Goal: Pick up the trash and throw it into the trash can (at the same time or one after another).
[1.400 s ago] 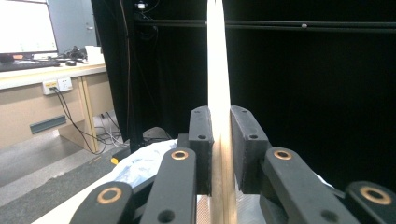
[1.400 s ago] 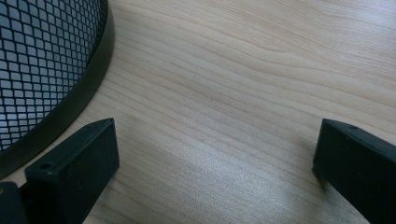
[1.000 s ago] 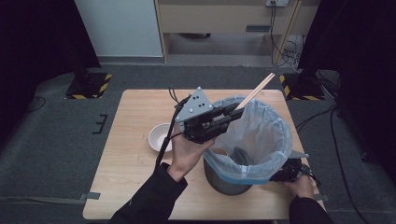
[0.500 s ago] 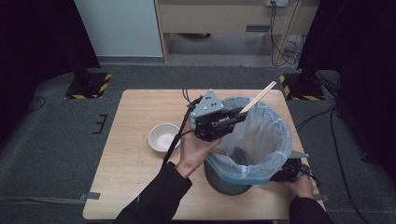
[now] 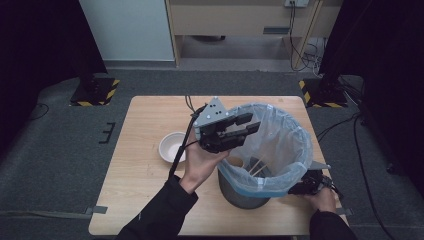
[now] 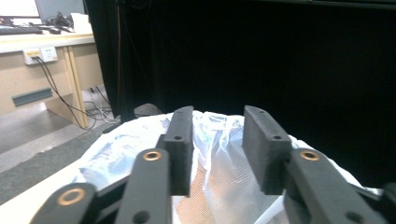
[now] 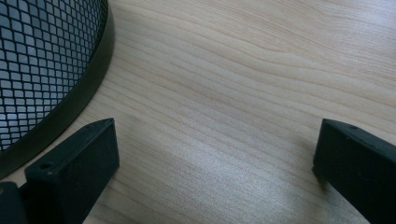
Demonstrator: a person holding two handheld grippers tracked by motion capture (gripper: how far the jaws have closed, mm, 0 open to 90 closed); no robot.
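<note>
1. The wooden table [image 5: 145, 175] carries everything; in the high view the person's forearms come in from its near edge.
2. The mesh bin [image 5: 240, 192], dark and round, stands on the right part of the table. Its pale blue bag liner [image 5: 290, 145] is folded out over the rim. In the right gripper view the bin's mesh wall and black base ring [image 7: 70, 112] curve across the upper left.
3. The left gripper [image 5: 247, 126] is held up above the bin's left rim, its jaws reaching over the opening. In the left gripper view the jaws [image 6: 217, 149] stand a moderate gap apart with nothing between them; the crumpled liner shows behind and below them.
4. The right gripper [image 5: 300, 189] sits low on the table at the bin's right near side, just beside its base. In the right gripper view its jaws are spread wide over bare wood, holding nothing; the left jaw lies close to the base ring, though contact cannot be made out.
5. The white bowl [image 5: 172, 146] stands on the table left of the bin, beside the left hand's wrist.
6. The chopsticks [image 5: 257, 165] lie inside the bin, leaning on the liner, below the left gripper and apart from both grippers.
</note>
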